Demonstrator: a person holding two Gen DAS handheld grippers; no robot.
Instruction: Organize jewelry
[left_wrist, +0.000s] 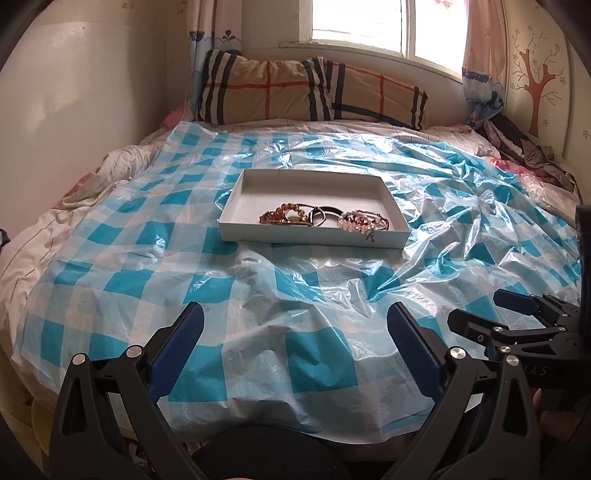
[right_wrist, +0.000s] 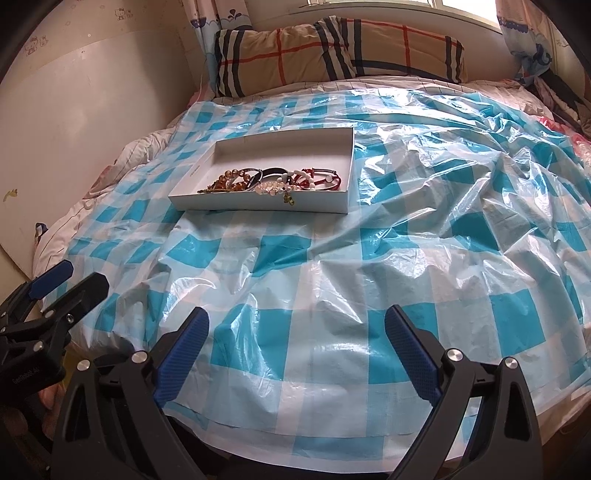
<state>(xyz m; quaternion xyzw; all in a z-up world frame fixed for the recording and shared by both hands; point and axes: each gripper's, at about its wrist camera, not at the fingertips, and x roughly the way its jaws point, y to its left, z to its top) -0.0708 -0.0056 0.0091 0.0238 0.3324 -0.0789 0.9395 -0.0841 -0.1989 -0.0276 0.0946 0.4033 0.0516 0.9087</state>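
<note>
Plastic sheeting (left_wrist: 295, 302) in a blue and white check covers the bed, thin, glossy and heavily crumpled, most of all on the right side. On it, about mid-bed, sits a shallow white cardboard tray (left_wrist: 236, 206), rectangular with low straight walls. The jewelry lies bunched against the tray's near wall: amber bead bracelets (left_wrist: 286, 214) on the left, a dark band (left_wrist: 321, 216) in the middle, pale pearl-like beads (left_wrist: 352, 223) and red cord bracelets (right_wrist: 325, 179) on the right. A small charm (right_wrist: 290, 199) hangs over the near wall. The far half of the tray is bare card.

Behind the sheeting a plaid pillow (left_wrist: 295, 92) in tan, red and black leans under a window (left_wrist: 354, 26), with patterned curtains (left_wrist: 480, 55) either side. Rumpled clothes (left_wrist: 517, 144) are heaped at the far right corner.

The left gripper (left_wrist: 295, 321) and right gripper (right_wrist: 297, 325) both hover over the near edge of the bed, jaws spread wide and holding nothing, ribbed blue pads (left_wrist: 177, 347) facing inward. Nothing lies between them and the tray but wrinkled plastic.
</note>
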